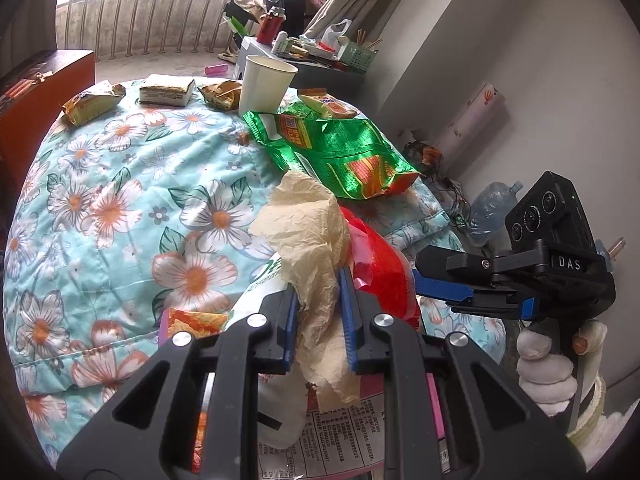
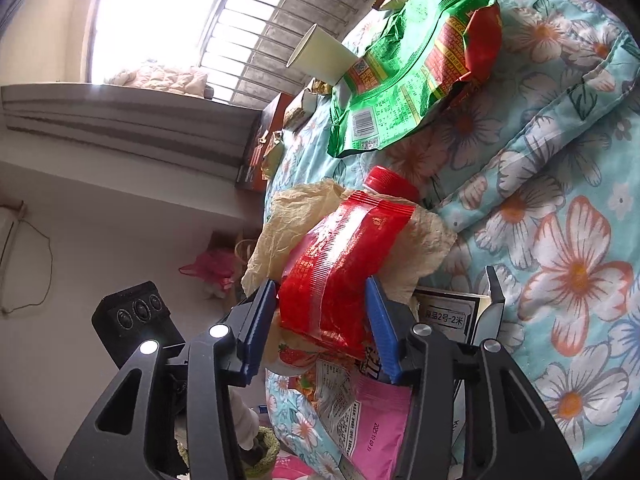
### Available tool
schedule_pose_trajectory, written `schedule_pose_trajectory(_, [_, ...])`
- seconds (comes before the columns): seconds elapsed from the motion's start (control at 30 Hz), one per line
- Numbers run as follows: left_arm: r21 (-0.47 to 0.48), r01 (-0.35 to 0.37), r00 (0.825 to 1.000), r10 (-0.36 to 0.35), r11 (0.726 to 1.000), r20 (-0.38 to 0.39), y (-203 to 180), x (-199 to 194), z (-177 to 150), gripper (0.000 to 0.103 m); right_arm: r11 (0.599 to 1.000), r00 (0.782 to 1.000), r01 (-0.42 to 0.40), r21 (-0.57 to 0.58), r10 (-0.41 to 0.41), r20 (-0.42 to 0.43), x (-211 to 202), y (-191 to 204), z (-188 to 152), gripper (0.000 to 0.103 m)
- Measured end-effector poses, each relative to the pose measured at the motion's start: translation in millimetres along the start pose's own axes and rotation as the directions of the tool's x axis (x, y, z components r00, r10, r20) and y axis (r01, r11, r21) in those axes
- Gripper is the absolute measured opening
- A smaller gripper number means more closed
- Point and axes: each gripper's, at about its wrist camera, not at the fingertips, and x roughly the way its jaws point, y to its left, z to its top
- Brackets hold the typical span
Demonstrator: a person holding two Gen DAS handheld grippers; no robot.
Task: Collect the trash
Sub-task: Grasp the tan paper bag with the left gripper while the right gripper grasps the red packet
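My left gripper is shut on a crumpled beige tissue above the floral bedspread. My right gripper is shut on a red snack wrapper, with a red-capped bottle just behind it. The right gripper also shows in the left wrist view, beside the red wrapper. A large green snack bag lies further back, and also shows in the right wrist view. A white paper cup stands behind it.
Several small gold snack packets lie along the bed's far edge. Pink and white wrappers lie under the grippers. An orange-brown box stands at the left. A cluttered stool and a water jug stand by the wall.
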Motion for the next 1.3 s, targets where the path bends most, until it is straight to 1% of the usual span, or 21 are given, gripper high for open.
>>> schedule_pose_trajectory(0.13, [0.005, 0.008, 1.000, -0.008, 1.000, -0.004, -2.3, 1.0, -0.7, 0.017, 1.000, 1.000, 0.014, 0.017, -0.014, -0.007, 4.4, -2.8, 0.6, 0.041])
schedule_pose_trajectory(0.23, [0.013, 0.007, 1.000, -0.007, 1.000, -0.005, -4.8, 0.9, -1.3, 0.017, 1.000, 1.000, 0.013, 0.021, -0.012, -0.012, 6.7, -3.8, 0.9, 0.034])
schedule_pose_trajectory(0.27, [0.015, 0.005, 1.000, -0.005, 1.000, -0.005, -5.9, 0.9, -1.7, 0.017, 1.000, 1.000, 0.015, 0.020, -0.015, -0.007, 6.8, -4.1, 1.1, 0.030])
schedule_pose_trajectory(0.3, [0.018, 0.004, 1.000, -0.004, 1.000, -0.004, -6.6, 0.8, -1.8, 0.015, 1.000, 1.000, 0.015, 0.017, -0.015, -0.002, 6.0, -3.8, 1.3, 0.030])
schedule_pose_trajectory(0.33, [0.019, 0.003, 1.000, -0.003, 1.000, -0.003, -7.0, 0.7, -1.8, 0.014, 1.000, 1.000, 0.013, 0.015, -0.013, 0.002, 4.6, -3.6, 1.5, 0.026])
schedule_pose_trajectory(0.37, [0.021, -0.003, 1.000, 0.003, 1.000, -0.002, -7.2, 0.5, -1.9, 0.014, 1.000, 1.000, 0.014, 0.016, -0.014, 0.012, 2.4, -4.0, 1.7, 0.019])
schedule_pose_trajectory(0.43, [0.025, -0.011, 1.000, 0.011, 1.000, 0.000, -7.1, 0.2, -2.0, 0.014, 1.000, 1.000, -0.003, 0.020, 0.003, 0.023, -2.6, -5.7, 2.8, 0.013])
schedule_pose_trajectory(0.47, [0.023, -0.012, 1.000, 0.012, 1.000, -0.001, -6.6, 0.1, -2.0, 0.014, 1.000, 1.000, -0.007, 0.022, 0.007, 0.029, -5.4, -6.7, 3.1, 0.006])
schedule_pose_trajectory(0.5, [0.022, -0.009, 1.000, 0.009, 1.000, -0.002, -6.5, 0.5, -2.1, 0.014, 1.000, 0.999, -0.019, 0.022, 0.018, 0.031, -7.7, -7.5, 3.0, 0.005])
schedule_pose_trajectory(0.6, [0.032, -0.018, 1.000, 0.018, 0.999, 0.000, -9.4, 0.2, -3.1, 0.014, 0.998, 0.998, -0.062, 0.027, 0.061, 0.036, -13.7, -9.4, 1.6, 0.005])
schedule_pose_trajectory(0.67, [0.042, -0.034, 0.999, 0.034, 0.999, 0.003, -10.8, 0.2, -3.2, 0.014, 0.994, 0.994, -0.105, 0.028, 0.104, 0.035, -16.5, -10.4, 0.5, 0.005])
schedule_pose_trajectory(0.73, [0.038, -0.035, 0.999, 0.035, 0.999, 0.001, -10.2, 0.8, -3.1, 0.014, 0.988, 0.988, -0.150, 0.032, 0.149, 0.032, -19.0, -11.0, -0.4, 0.005])
schedule_pose_trajectory(0.77, [0.036, -0.035, 0.999, 0.035, 0.999, 0.001, -10.0, 0.9, -3.0, 0.014, 0.986, 0.986, -0.167, 0.030, 0.166, 0.031, -19.8, -10.2, -1.3, 0.009])
schedule_pose_trajectory(0.9, [0.037, -0.037, 0.999, 0.037, 0.999, 0.001, -9.8, 1.2, -3.0, 0.014, 0.974, 0.974, -0.226, 0.033, 0.225, 0.032, -21.3, -11.2, -3.2, 0.009])
schedule_pose_trajectory(1.0, [0.037, -0.033, 0.999, 0.033, 0.999, 0.000, -9.9, 1.5, -3.1, 0.014, 0.963, 0.964, -0.266, 0.044, 0.265, 0.028, -22.8, -14.4, -5.3, 0.014])
schedule_pose_trajectory(1.07, [0.041, -0.035, 0.999, 0.035, 0.999, 0.000, -10.1, 1.3, -3.6, 0.014, 0.960, 0.961, -0.277, 0.036, 0.276, 0.027, -22.5, -14.5, -6.6, 0.027])
schedule_pose_trajectory(1.23, [0.046, -0.029, 1.000, 0.029, 0.999, -0.002, -11.5, 1.6, -4.5, 0.014, 0.970, 0.970, -0.244, 0.014, 0.244, 0.022, -16.2, -11.6, -9.2, 0.028])
schedule_pose_trajectory(1.3, [0.054, -0.022, 1.000, 0.022, 0.998, -0.006, -14.0, 2.4, -5.0, 0.014, 0.976, 0.976, -0.218, 0.003, 0.218, 0.022, -10.7, -8.4, -10.3, 0.028])
